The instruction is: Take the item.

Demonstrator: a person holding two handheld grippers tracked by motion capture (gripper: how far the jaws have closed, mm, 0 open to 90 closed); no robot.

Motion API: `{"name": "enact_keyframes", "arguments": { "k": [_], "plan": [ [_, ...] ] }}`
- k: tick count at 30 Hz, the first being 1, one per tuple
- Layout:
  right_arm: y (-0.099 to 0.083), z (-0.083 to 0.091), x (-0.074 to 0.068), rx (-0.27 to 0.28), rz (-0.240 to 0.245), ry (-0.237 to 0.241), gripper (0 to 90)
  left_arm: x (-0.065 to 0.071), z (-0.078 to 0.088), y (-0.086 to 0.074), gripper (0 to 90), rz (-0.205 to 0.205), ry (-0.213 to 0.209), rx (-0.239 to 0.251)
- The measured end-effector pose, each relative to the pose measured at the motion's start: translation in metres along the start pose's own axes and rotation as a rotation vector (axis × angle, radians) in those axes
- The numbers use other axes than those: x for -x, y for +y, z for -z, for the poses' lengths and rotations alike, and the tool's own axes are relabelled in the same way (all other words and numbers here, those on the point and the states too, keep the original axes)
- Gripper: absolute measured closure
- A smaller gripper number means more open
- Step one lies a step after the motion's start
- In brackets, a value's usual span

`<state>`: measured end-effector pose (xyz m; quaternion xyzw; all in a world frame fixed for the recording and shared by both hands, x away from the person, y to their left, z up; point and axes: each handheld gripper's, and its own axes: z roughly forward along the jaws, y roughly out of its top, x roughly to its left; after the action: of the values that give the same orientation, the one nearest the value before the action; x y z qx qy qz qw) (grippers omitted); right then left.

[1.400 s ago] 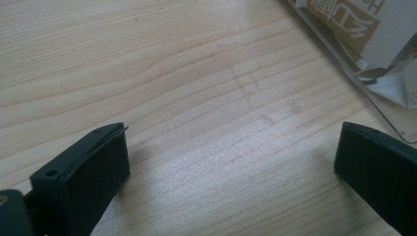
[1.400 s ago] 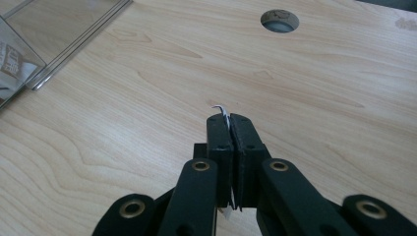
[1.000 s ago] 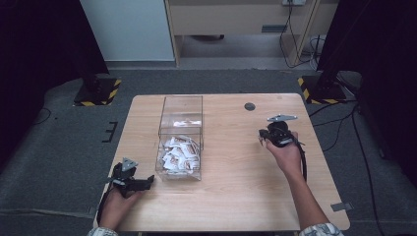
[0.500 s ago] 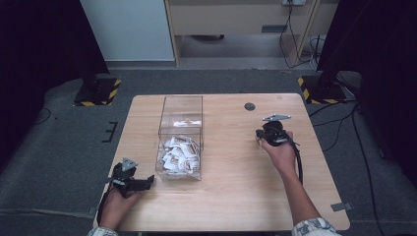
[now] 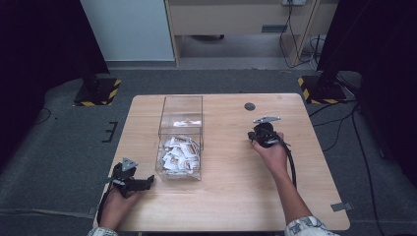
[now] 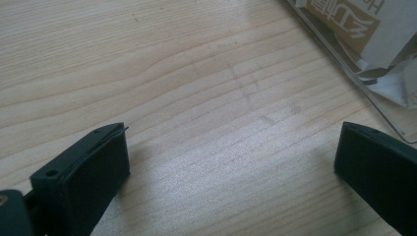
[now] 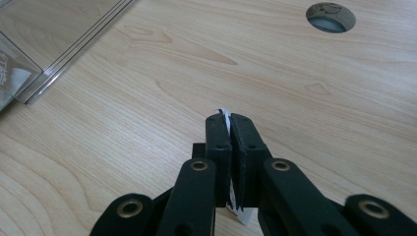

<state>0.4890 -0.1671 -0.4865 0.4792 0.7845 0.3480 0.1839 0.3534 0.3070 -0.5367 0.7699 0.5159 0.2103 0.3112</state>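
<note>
While clamped, packet point(image 7: 225, 114) above table point(image 7: 147, 123).

I'm working in what looks like a lab or test bay: a bare wooden table point(image 5: 231, 206) stands on grey carpet point(image 5: 59, 162), black curtains point(image 5: 39, 44) hang at nine and three o'clock, stand bases point(image 5: 96, 91) taped in yellow and black sit at ten and two, and cables point(image 5: 300, 34) trail at one o'clock.

a clear box point(image 5: 180, 140) of sachets point(image 5: 178, 155) stands between left gripper point(image 5: 132, 180) and right gripper point(image 5: 263, 133).
</note>
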Motion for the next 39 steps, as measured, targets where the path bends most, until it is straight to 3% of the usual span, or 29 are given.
{"name": "enact_keyframes", "arguments": {
  "k": [21, 39],
  "plan": [
    [-0.001, -0.02, -0.016, -0.038, 0.006, -0.011, 83.7, 0.0, 0.0, 0.0, 0.0, 0.001, 0.0, 0.001],
    [0.001, -0.02, -0.02, -0.034, 0.006, -0.008, 78.3, 0.0, 0.0, 0.0, 0.0, 0.002, 0.0, 0.001]
  ]
}}
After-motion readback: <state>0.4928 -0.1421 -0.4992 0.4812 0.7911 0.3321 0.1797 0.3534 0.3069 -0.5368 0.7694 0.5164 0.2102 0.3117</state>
